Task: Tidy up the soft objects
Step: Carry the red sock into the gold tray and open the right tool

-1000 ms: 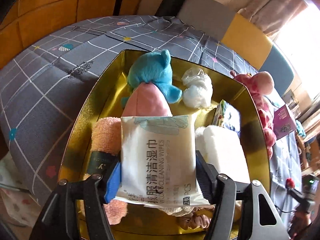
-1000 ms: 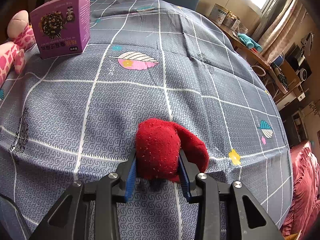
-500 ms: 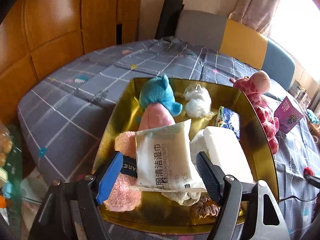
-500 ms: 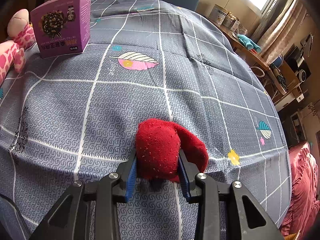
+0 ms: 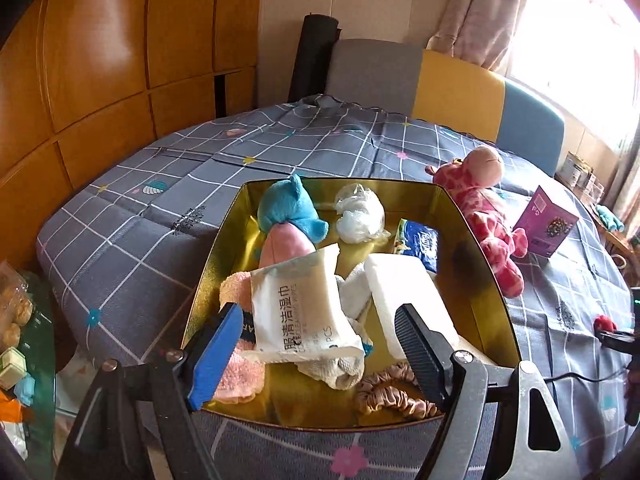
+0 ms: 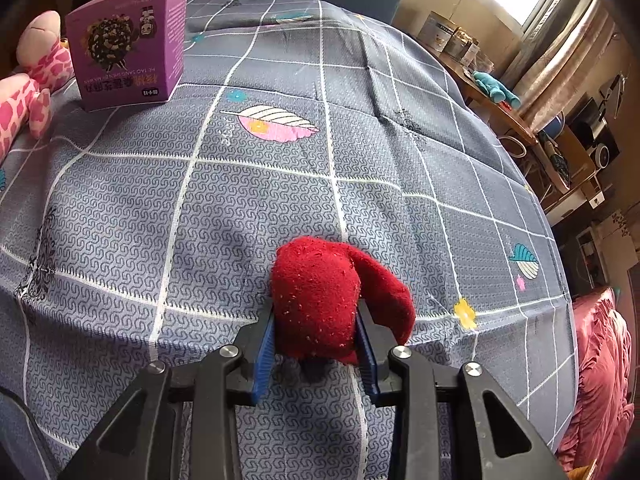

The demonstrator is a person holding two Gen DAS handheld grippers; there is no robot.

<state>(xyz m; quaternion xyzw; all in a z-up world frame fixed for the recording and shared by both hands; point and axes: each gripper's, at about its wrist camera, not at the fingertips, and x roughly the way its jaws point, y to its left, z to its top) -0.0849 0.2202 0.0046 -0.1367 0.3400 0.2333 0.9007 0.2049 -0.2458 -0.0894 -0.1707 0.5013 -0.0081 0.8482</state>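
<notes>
**Wipes pack loose in the tray, red sock pinched on the cloth**

Tabletop [image 5: 160, 208] first, draped in grey checked cloth with leaf and flower prints. Sitting on it, a gold tray [image 5: 476, 248], crowded. Inside, from the big pieces down: white foam block [image 5: 404, 292] on the right side, wipes pack [image 5: 300, 308] lying tilted over a pink towel [image 5: 236, 376] and a cream cloth [image 5: 340, 368], pink plush [image 5: 284, 248] behind the pack, blue plush [image 5: 286, 206] at the far end, crumpled clear bag [image 5: 360, 216] beside it, blue tissue packet [image 5: 420, 244] along the right wall, tan scrunchie [image 5: 388, 394] near the front edge. Just outside the tray's right wall, pink giraffe toy [image 5: 488, 220] lying on the cloth, purple box [image 5: 546, 222] standing beyond it.

Left hand-held gripper [image 5: 316, 356] hovering over the tray's near end, jaws opening, spread wide, pads clear of the wipes pack on both sides, nothing pinched.

Right hand-held gripper [image 6: 316, 344] down at the cloth, jaws pressed onto a red sock [image 6: 324, 300], bunched up between the pads, its loose end flopping out to the right, well apart from the tray.
</notes>
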